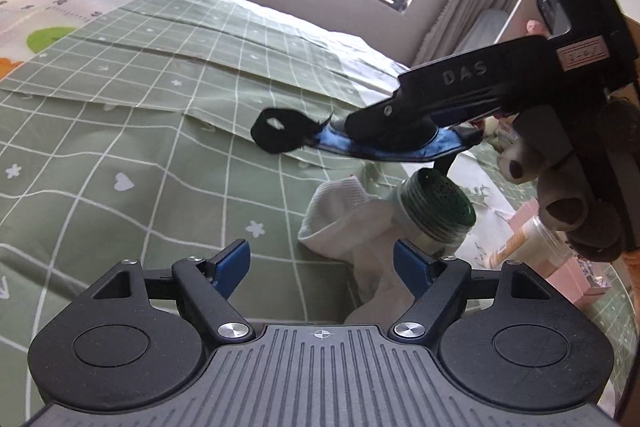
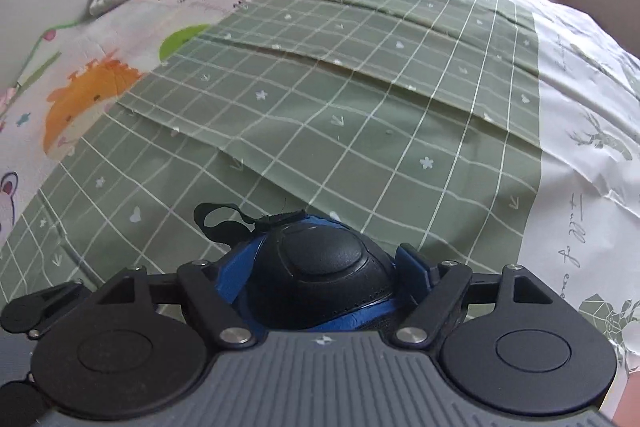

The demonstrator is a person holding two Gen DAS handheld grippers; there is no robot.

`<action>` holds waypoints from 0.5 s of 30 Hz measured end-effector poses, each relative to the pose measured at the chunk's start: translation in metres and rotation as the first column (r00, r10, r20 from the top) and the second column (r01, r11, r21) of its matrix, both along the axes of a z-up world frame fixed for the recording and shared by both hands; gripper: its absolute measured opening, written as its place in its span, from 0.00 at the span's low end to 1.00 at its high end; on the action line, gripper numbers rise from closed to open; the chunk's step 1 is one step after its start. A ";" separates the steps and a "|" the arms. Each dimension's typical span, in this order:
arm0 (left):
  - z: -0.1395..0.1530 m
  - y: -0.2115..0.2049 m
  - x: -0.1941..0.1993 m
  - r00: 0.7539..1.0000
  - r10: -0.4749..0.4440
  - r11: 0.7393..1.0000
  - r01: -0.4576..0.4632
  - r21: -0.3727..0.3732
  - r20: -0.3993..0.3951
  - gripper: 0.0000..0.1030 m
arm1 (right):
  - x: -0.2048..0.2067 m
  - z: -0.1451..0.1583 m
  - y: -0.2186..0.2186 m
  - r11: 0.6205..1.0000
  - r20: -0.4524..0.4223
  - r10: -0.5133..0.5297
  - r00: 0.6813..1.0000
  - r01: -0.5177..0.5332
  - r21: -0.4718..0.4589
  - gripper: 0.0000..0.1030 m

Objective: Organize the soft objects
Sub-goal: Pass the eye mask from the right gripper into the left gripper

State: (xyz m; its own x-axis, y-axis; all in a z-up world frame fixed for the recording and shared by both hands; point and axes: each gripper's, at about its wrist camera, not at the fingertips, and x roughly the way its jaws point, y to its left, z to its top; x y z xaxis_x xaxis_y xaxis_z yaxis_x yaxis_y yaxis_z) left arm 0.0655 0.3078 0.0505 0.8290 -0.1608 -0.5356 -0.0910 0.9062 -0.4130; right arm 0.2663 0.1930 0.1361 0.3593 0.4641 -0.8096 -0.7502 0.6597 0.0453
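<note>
My right gripper [image 2: 320, 269] clamps a black-and-blue knee pad [image 2: 320, 267] between its 2 fingers, holding it above the green checked sheet [image 2: 360, 107], its black strap [image 1: 280, 131] dangling toward the bed. My left gripper [image 1: 322, 261] hangs spread wide, gripping nothing, just before a white sock [image 1: 344, 215] lying beside a green-capped jar [image 1: 436, 207].

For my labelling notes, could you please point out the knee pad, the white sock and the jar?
knee pad [image 2: 320, 267]: right wrist view, black cap.
white sock [image 1: 340, 223]: left wrist view, ribbed cuff.
jar [image 1: 440, 203]: left wrist view, dark perforated top.
</note>
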 end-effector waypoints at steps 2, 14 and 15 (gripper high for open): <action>0.004 -0.002 0.015 1.000 0.017 0.999 -0.017 -0.038 0.010 0.81 | -0.002 0.021 -0.011 0.999 0.038 -0.009 0.999 0.007 0.039 0.76; -0.007 -0.006 0.101 0.980 -0.006 0.988 0.037 0.152 -0.201 0.54 | -0.006 0.058 -0.078 0.990 0.120 -0.096 0.988 0.082 0.113 0.76; -0.009 -0.009 0.094 0.979 -0.013 0.980 0.053 0.194 -0.202 0.54 | -0.008 0.058 -0.078 0.990 0.124 -0.090 0.988 0.076 0.117 0.76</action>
State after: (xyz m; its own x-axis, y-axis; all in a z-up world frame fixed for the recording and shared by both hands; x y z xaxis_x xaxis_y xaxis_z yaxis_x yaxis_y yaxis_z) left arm 0.1598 0.2992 0.0416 0.6984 -0.0610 -0.7131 -0.1217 0.9718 -0.2022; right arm 0.2586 0.1149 0.1940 0.4982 0.5131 -0.6990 -0.6973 0.7162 0.0288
